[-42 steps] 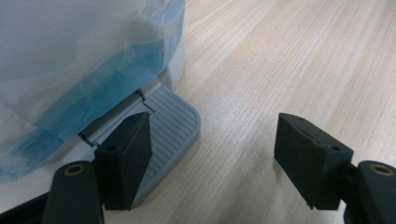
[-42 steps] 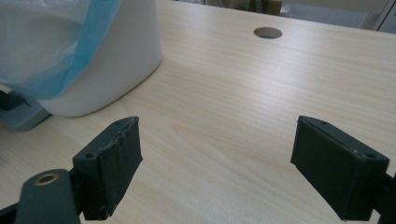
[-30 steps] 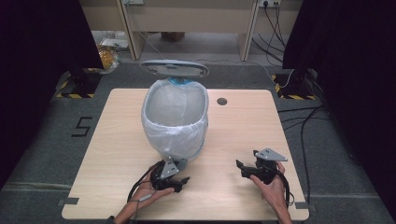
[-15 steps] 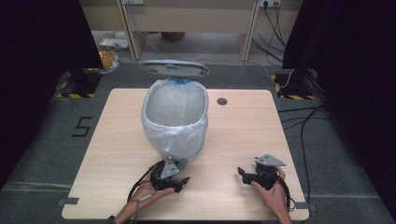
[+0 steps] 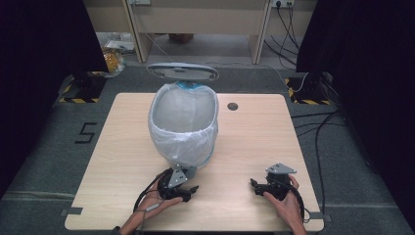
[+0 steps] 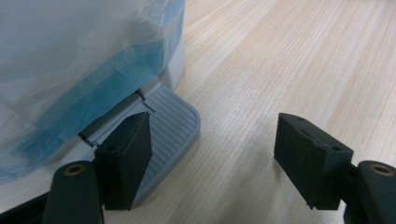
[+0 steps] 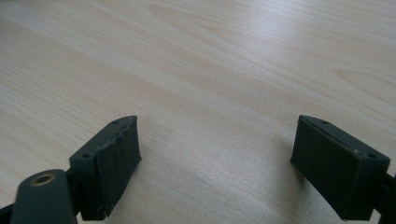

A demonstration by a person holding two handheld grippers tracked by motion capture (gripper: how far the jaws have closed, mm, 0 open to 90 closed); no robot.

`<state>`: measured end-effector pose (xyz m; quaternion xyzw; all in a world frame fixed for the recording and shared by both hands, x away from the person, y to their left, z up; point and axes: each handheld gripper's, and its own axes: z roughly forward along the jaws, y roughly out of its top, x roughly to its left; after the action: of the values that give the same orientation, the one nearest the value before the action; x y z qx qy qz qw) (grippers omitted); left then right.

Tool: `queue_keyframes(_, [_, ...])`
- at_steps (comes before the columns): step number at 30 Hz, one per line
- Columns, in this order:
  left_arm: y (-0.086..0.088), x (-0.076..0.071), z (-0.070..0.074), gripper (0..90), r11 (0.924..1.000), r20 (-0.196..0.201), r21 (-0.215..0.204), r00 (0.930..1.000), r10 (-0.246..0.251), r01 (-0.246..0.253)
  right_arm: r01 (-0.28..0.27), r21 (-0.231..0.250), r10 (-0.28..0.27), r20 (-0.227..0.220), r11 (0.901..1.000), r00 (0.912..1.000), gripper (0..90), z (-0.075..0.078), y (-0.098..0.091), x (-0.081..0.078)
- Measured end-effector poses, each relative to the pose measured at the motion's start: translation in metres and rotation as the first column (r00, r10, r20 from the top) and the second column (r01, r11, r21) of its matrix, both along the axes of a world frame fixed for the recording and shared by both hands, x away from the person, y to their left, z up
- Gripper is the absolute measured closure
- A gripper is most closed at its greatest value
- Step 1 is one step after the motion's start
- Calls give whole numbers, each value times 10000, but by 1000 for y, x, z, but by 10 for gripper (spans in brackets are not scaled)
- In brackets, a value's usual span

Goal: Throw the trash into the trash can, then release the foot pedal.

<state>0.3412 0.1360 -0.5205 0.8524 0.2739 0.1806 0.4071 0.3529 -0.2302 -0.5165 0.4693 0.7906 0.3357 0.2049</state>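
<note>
A pedal bin (image 5: pixel 183 122) lined with a white plastic bag stands in the middle of the wooden table (image 5: pixel 254 142), its grey lid (image 5: pixel 182 72) tipped open at the back. The left gripper (image 5: pixel 188 192) lies low on the table just in front of the bin's foot, jaws open. In the left gripper view the grey ribbed pedal (image 6: pixel 175 123) sits right behind the left jaw of the left gripper (image 6: pixel 215 128), below the bag's blue band (image 6: pixel 116 88). The right gripper (image 5: pixel 255 187) rests open near the front right; the right gripper (image 7: pixel 217 126) has bare wood between its jaws.
A small dark round grommet (image 5: pixel 233 106) is set in the table behind the bin on the right. The table's front edge (image 5: pixel 195 229) runs just behind both hands. Cables (image 5: pixel 313 127) trail over the floor to the right.
The right gripper has slid a little toward the table's front edge. The left gripper and the bin have stayed put.
</note>
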Motion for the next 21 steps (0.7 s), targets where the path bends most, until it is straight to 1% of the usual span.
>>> queue_keyframes(6, [0,0,0,271,10000,10,-48,10000,13,-13,-10,9,10,-20,10000,10000,143,0,0,1])
queue_keyframes(15, [0,0,0,271,10000,29,26,10000,16,-16,-36,-12,36,-5,10000,10000,140,0,0,1])
queue_keyframes(16, [-1,0,0,271,10000,-2,-54,10000,24,-24,-35,-10,35,-8,10000,10000,140,0,0,1])
queue_keyframes(21, [-2,-1,-1,271,9999,54,-113,10000,68,-68,-38,-10,38,-10,10000,10000,139,0,0,1])
